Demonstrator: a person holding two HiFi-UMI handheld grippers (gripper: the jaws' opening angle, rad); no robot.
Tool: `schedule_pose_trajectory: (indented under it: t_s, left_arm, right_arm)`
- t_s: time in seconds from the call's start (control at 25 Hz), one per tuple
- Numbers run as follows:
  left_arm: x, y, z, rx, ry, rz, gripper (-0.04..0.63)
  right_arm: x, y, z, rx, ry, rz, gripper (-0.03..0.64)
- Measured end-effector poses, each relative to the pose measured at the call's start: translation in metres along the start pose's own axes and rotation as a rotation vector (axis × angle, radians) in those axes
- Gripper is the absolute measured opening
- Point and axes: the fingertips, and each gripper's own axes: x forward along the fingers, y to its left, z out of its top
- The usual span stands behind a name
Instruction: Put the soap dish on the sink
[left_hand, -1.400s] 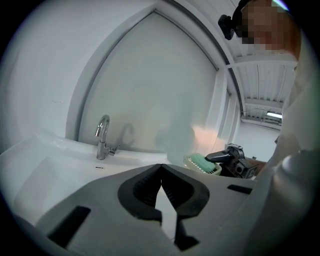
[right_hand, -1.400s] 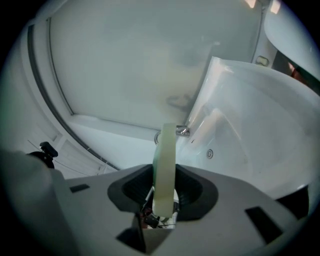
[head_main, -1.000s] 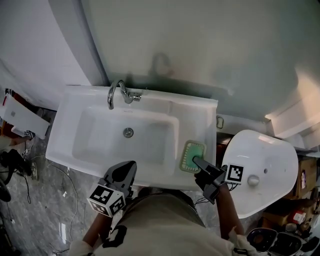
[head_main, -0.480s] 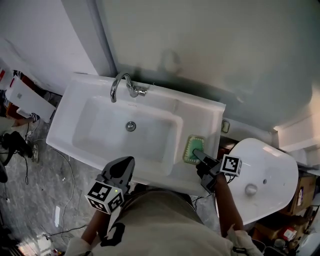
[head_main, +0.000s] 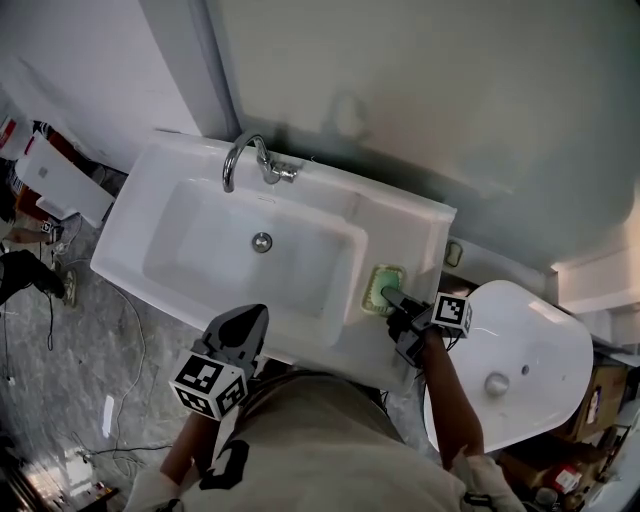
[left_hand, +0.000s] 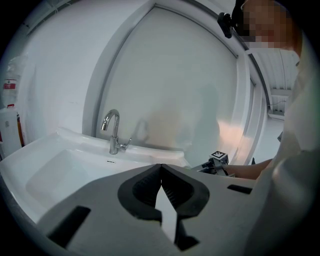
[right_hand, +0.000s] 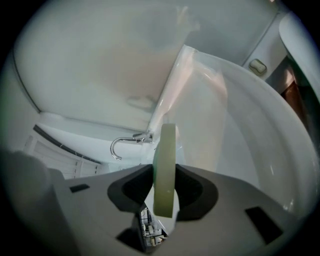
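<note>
Right gripper pinching the soap dish over the sink's right-hand ledge.

In my head view the right gripper (head_main: 392, 299) sits just right of centre, its jaws clamped on the near edge of the pale green soap dish (head_main: 384, 288). The dish lies over the flat ledge of the white sink (head_main: 425, 235), right of the bowl, though from up here I can't be sure whether it rests on the ledge or hangs just above it. The right gripper view shows the dish edge-on between the two pads, with the tap (head_main: 246, 160) behind it at centre left. My left gripper (head_main: 252, 318) is at lower left of the head view, by the sink's front rim, with its jaws pressed together on nothing. A second white basin (head_main: 520, 360) fills the lower right.
</note>
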Motion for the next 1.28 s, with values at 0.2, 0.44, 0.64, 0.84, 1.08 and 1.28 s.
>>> schedule_pose_trajectory:
  t_s: [0.2, 0.44, 0.64, 0.84, 1.08, 1.28]
  left_arm:
    - [-0.002, -0.004, -0.005, 0.001, 0.011, 0.0, 0.018]
    - [-0.005, -0.003, -0.01, -0.009, 0.026, -0.004, 0.018]
    - [-0.012, 0.003, -0.013, 0.002, 0.034, -0.005, 0.018]
    - [-0.022, 0.018, -0.011, -0.003, 0.014, 0.004, 0.018]
    - [-0.032, 0.029, -0.015, -0.023, 0.012, -0.012, 0.018]
    - [-0.035, 0.039, -0.018, -0.035, 0.009, -0.027, 0.018]
  right_arm:
    - [0.005, -0.011, 0.003, -0.011, 0.017, -0.024, 0.129]
    - [0.011, -0.028, 0.0, -0.042, 0.043, -0.089, 0.129]
    - [0.015, -0.034, -0.001, -0.053, 0.038, -0.108, 0.129]
    - [0.016, -0.043, -0.004, -0.102, 0.047, -0.182, 0.143]
    - [0.016, -0.044, -0.003, -0.151, 0.02, -0.248, 0.161]
    - [0.014, -0.051, 0.0, -0.223, 0.017, -0.364, 0.205]
